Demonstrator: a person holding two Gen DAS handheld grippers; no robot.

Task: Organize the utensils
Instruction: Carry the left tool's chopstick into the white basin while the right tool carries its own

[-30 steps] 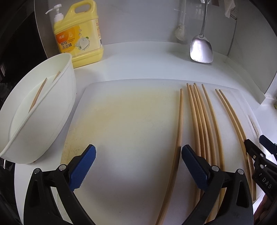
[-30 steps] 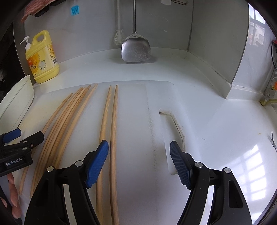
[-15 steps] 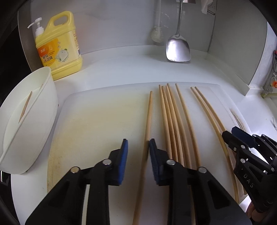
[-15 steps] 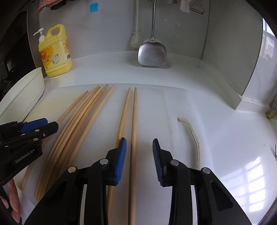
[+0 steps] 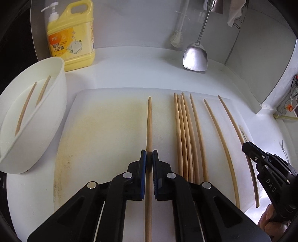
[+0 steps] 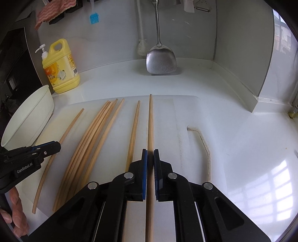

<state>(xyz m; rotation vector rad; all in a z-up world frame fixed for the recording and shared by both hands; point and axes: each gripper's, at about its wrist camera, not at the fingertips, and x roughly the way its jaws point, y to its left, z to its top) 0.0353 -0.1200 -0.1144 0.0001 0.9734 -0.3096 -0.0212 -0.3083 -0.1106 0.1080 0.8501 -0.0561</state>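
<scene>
Several long wooden chopsticks lie on a white cutting board (image 5: 104, 130). My left gripper (image 5: 149, 158) is shut on the leftmost chopstick (image 5: 149, 122). My right gripper (image 6: 150, 156) is shut on the rightmost chopstick (image 6: 150, 119). A bundle of chopsticks (image 5: 183, 130) lies between them, also in the right wrist view (image 6: 93, 137). One single chopstick (image 6: 134, 126) lies just left of the right gripper. A white bowl (image 5: 33, 119) at the left holds two chopsticks (image 5: 31, 104). The right gripper shows in the left wrist view (image 5: 247, 147).
A yellow dish soap bottle (image 5: 71, 37) stands at the back left. A metal spatula (image 6: 161, 59) and a brush (image 5: 177, 37) hang at the back wall. A blue silicone brush (image 6: 94, 17) hangs higher up. The counter runs on to the right (image 6: 251, 149).
Both grippers went from wide open to shut, each closing on a chopstick. The right-hand chopstick has shifted apart from its neighbour.
</scene>
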